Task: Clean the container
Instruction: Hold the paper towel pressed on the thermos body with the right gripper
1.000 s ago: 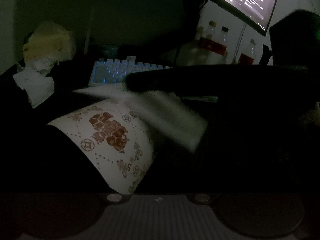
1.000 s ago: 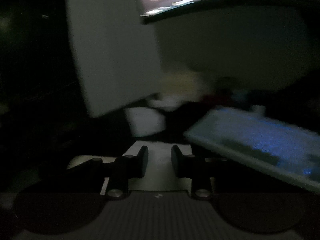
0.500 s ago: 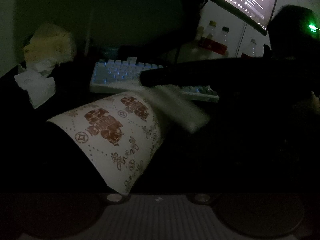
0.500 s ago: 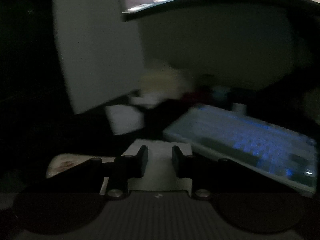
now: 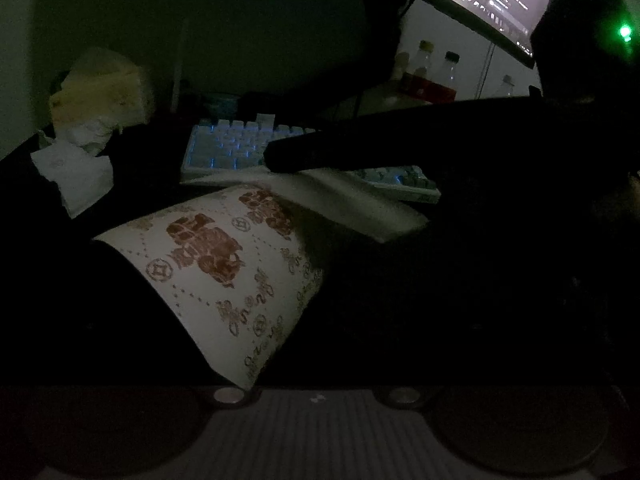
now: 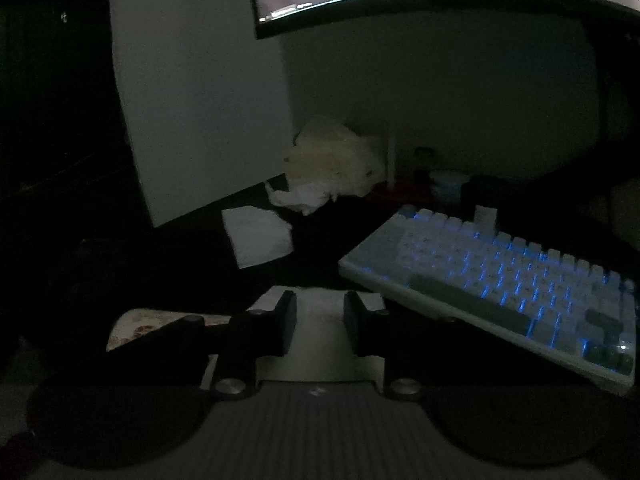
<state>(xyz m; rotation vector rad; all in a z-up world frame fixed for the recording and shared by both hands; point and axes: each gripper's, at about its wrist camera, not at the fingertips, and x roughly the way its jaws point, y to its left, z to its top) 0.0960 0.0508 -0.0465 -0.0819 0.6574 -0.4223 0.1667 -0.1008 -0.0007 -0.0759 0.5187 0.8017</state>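
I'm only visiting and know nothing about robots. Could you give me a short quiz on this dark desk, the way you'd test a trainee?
1. True or false: the keyboard glows blue.
2. What sits between the fingers of the right gripper? A: a tissue. B: a bottle. C: a spoon.
3. What colour is the pattern printed on the paper cup?

Key: 1 true; 2 A; 3 brown.
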